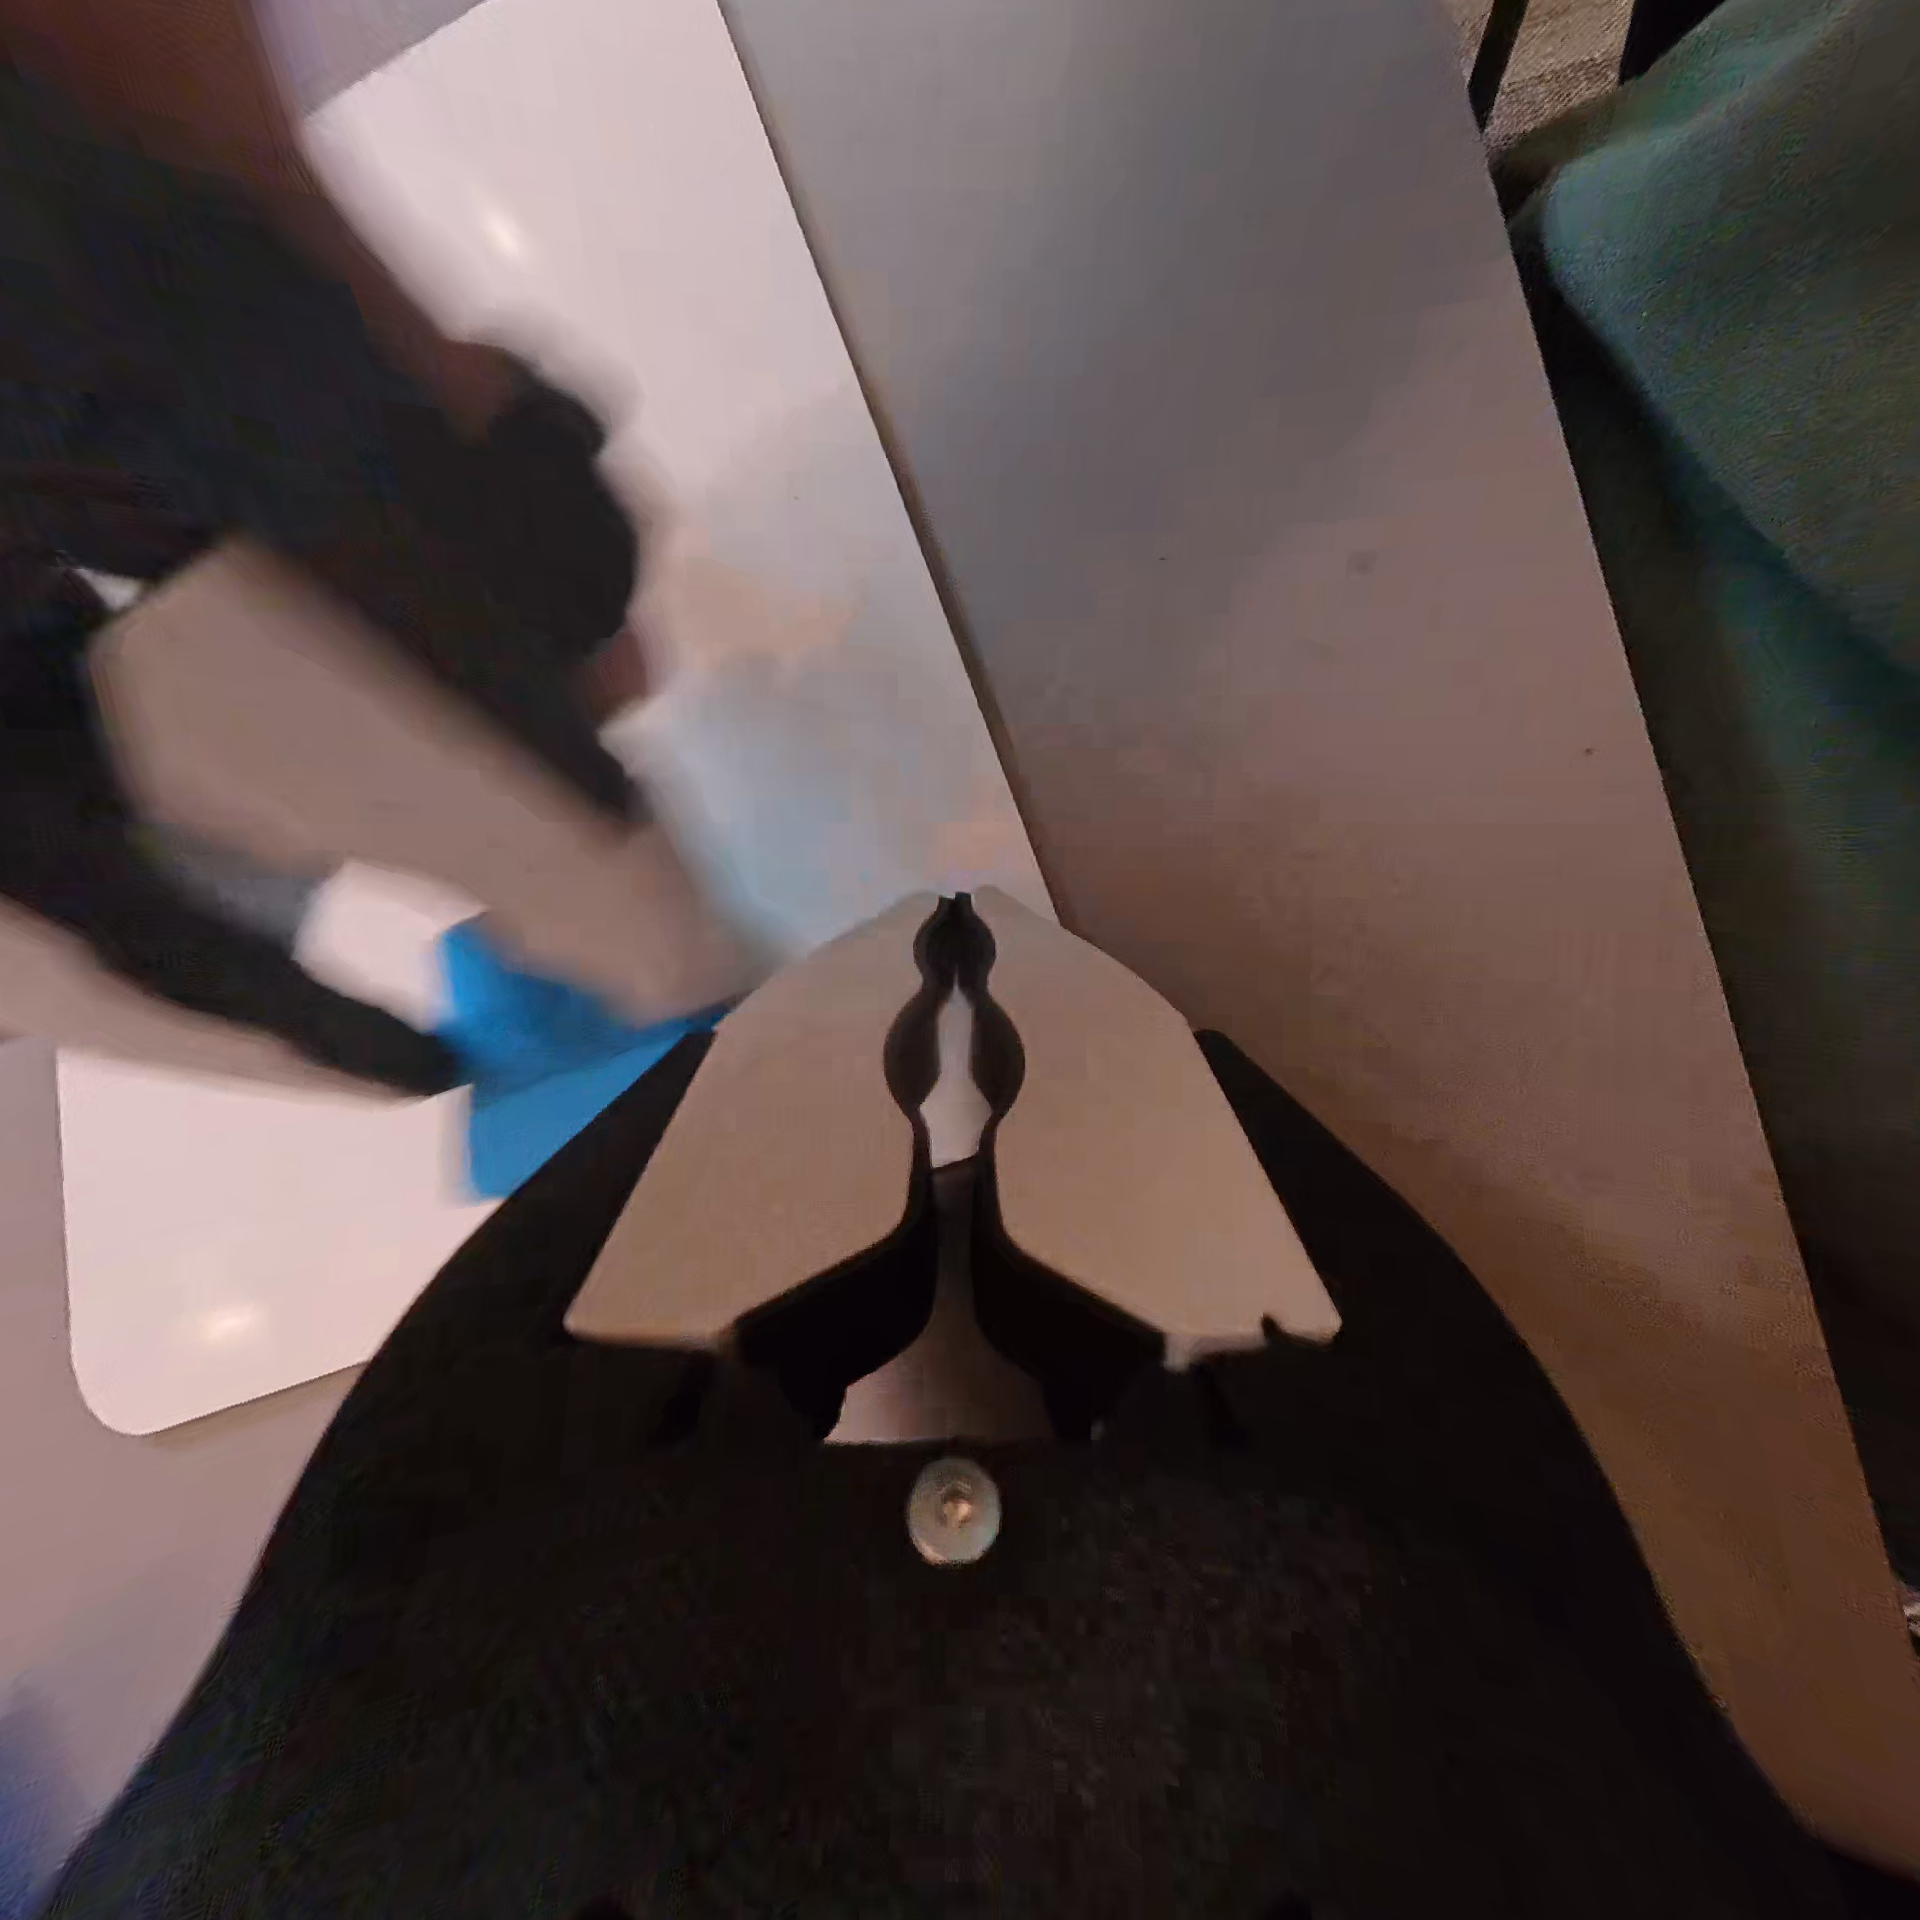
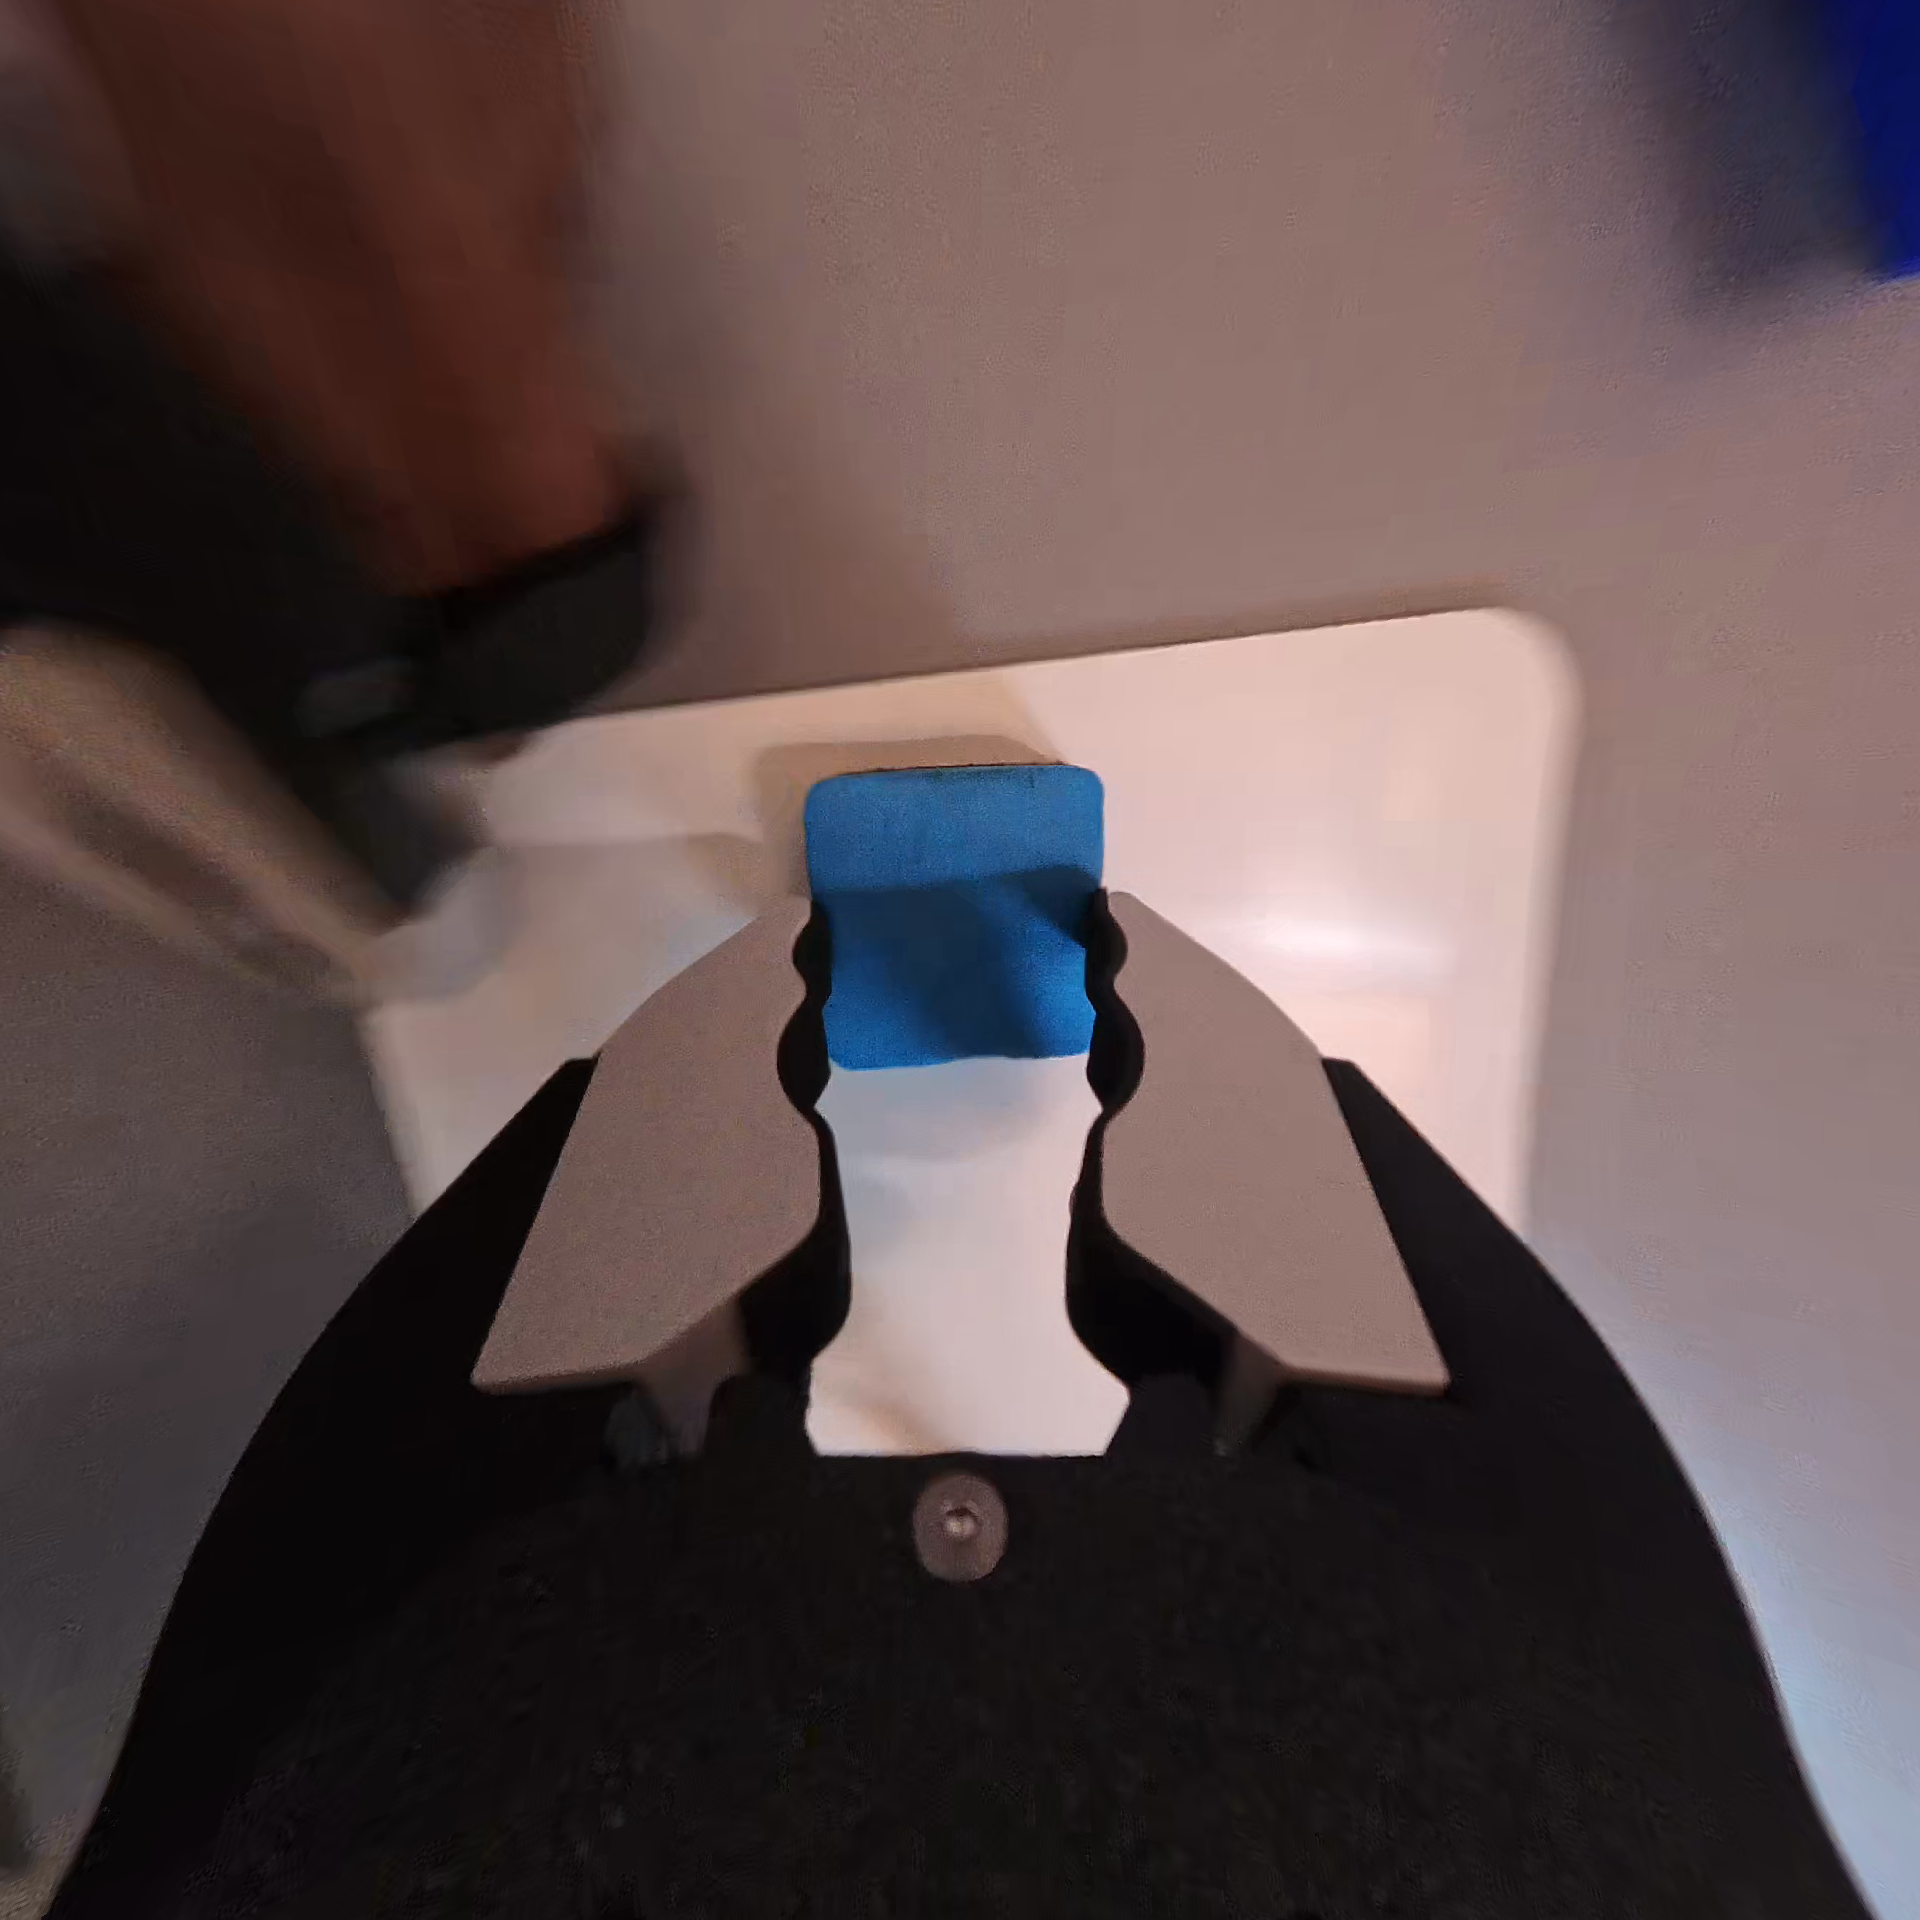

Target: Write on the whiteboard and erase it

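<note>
Left wrist view: grey table (image 1: 1299,644) as ground, green fabric (image 1: 1745,436) along its right edge. Counted one whiteboard (image 1: 239,1247) flat on the table at left, one blue eraser (image 1: 520,1049), two grippers. Saw the left gripper (image 1: 957,906) with fingertips pressed together on nothing, at the board's right edge. Saw the right gripper (image 1: 499,1039), blurred, over the board, clamped on the eraser.

Right wrist view: same table (image 2: 1714,935) behind one whiteboard (image 2: 1351,831). Found the right gripper (image 2: 951,914) narrowed around one blue eraser (image 2: 951,862), fingers (image 2: 1195,1091) against both its sides, eraser on the board. Noted the left gripper (image 2: 343,914) smeared at left, state impossible to tell there.
</note>
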{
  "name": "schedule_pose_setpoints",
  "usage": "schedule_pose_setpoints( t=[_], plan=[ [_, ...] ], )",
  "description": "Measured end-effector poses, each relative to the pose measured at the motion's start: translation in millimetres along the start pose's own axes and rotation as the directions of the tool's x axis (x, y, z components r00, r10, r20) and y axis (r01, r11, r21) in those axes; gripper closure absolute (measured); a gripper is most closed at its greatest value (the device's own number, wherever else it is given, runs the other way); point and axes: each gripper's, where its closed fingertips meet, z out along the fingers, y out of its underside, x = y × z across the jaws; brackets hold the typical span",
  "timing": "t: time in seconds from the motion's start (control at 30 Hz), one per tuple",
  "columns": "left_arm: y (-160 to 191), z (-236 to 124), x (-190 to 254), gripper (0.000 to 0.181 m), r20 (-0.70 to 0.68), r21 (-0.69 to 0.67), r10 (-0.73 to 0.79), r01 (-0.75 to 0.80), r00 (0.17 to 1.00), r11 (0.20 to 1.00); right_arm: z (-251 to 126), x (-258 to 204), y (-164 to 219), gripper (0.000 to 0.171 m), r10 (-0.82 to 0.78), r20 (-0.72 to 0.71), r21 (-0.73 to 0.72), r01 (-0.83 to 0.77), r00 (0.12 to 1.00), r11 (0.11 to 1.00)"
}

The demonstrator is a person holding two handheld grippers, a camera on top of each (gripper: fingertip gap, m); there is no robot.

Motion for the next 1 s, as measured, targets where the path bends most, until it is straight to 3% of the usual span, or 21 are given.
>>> schedule_pose_setpoints(
  t=[0.1, 0.17, 0.23, 0.33, 0.4, 0.43, 0.57, 0.6, 0.67, 0.77, 0.83, 0.9, 1.0],
  plan=[
    [0, 0, -1, 0.181, 0.0, 0.002, -0.012, 0.012, 1.0, 1.0, 8, 91, -11, 0.123, 0.179, -0.089, 0.062, -0.174, 0.98, 0.983],
    [0, 0, -1, 0.181, 0.0, 0.004, -0.013, 0.013, 1.0, 1.0, 8, 111, -9, 0.123, 0.242, -0.098, 0.074, -0.235, 0.965, 0.969],
    [0, 0, -1, 0.181, -0.007, 0.008, -0.012, 0.012, 1.0, 1.0, 4, 78, -2, 0.123, 0.172, -0.081, 0.036, -0.169, 0.982, 0.985],
    [1, 0, -1, 0.181, -0.013, 0.01, -0.012, 0.012, 1.0, 1.0, -8, -8, 21, 0.123, 0.048, -0.019, -0.011, -0.049, 0.999, 0.999],
    [1, 0, 0, 0.181, -0.015, 0.012, -0.01, 0.011, 1.0, 1.0, -13, -28, 35, 0.123, 0.039, -0.012, -0.017, -0.039, 0.999, 0.999],
    [0, 0, 0, 0.181, -0.014, 0.012, -0.01, 0.01, 1.0, 1.0, -14, -15, 38, 0.123, 0.084, -0.018, -0.007, -0.084, 0.996, 0.996],
    [0, 0, 0, 0.181, -0.009, 0.012, -0.012, 0.012, 1.0, 1.0, -16, 115, 62, 0.123, 0.378, -0.139, 0.08, -0.37, 0.915, 0.926],
    [0, 1, 0, 0.181, -0.005, 0.012, -0.013, 0.013, 1.0, 1.0, -17, 126, 68, 0.123, 0.405, -0.131, 0.084, -0.397, 0.905, 0.914],
    [0, 0, 0, 0.181, -0.006, 0.01, -0.011, 0.011, 1.0, 1.0, -21, 101, 76, 0.123, 0.342, -0.134, 0.037, -0.34, 0.93, 0.94],
    [0, 0, -1, 0.181, -0.016, 0.008, -0.018, 0.018, 1.0, 1.0, -28, -1, 83, 0.123, 0.201, -0.064, -0.034, -0.204, 0.977, 0.978],
    [0, 0, 0, 0.181, -0.019, 0.011, -0.016, 0.016, 1.0, 1.0, -34, -34, 98, 0.123, 0.153, -0.061, -0.077, -0.157, 0.986, 0.985],
    [0, 0, 0, 0.181, -0.017, 0.01, -0.016, 0.016, 1.0, 1.0, -40, -3, 119, 0.123, 0.256, -0.092, -0.064, -0.262, 0.962, 0.963],
    [0, 0, 1, 0.181, -0.016, 0.012, -0.013, 0.014, 1.0, 1.0, -54, 100, 175, 0.123, 0.525, -0.197, -0.003, -0.536, 0.828, 0.844]
  ],
)
